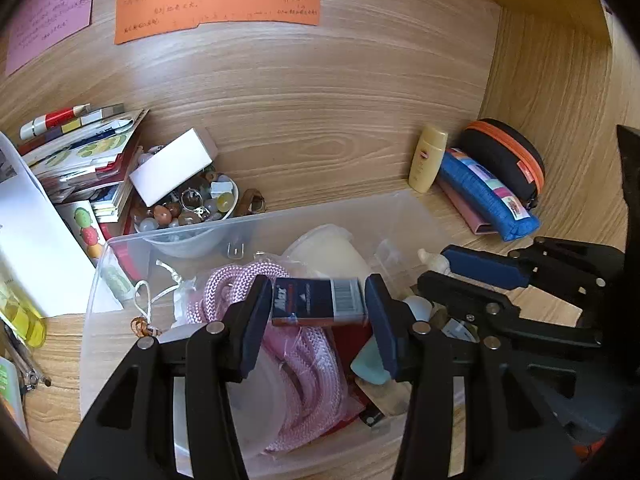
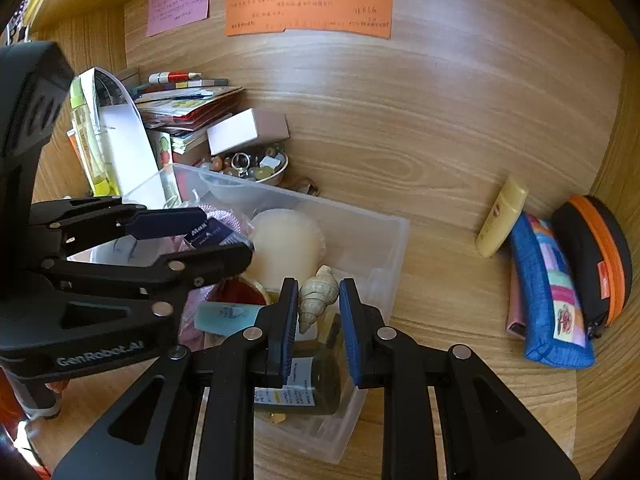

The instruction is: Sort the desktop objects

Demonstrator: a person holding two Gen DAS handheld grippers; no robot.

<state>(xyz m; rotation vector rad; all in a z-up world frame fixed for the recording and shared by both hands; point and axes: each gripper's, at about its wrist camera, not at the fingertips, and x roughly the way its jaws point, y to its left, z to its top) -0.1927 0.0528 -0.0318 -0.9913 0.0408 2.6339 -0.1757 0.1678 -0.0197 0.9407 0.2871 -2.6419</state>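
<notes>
A clear plastic bin stands on the wooden desk. It holds a pink rope, a white shell-shaped dish, a teal card and a jar. My left gripper is shut on a small dark-blue Max box above the bin. My right gripper is shut on a spiral seashell over the bin's right end.
A bowl of beads under a white box sits behind the bin. Books and papers are stacked at left. A yellow bottle, blue pouch and black-orange case lie at right.
</notes>
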